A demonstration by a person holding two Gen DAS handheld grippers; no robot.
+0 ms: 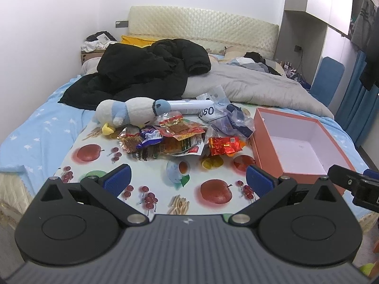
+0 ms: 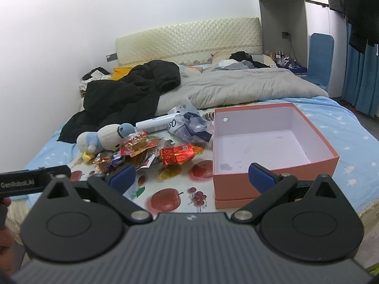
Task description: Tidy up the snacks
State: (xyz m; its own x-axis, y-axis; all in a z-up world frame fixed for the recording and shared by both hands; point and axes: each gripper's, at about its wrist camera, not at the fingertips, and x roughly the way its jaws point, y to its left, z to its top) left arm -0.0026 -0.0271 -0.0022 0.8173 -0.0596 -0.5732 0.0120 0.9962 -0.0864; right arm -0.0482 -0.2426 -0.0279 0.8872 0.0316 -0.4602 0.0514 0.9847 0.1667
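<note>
Left tongs (image 1: 187, 177) spread wide; snack pile (image 1: 165, 139) ahead, apart.

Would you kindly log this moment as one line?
left tongs open | right tongs open | snack pile untouched | pink box empty

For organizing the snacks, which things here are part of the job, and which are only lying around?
Part of the job:
- snack packets, piled on the fruit-print cloth
- red foil packet
- pink box, open

Only lying around:
- plush penguin
- black jacket
- grey duvet
- clear plastic bag
</note>
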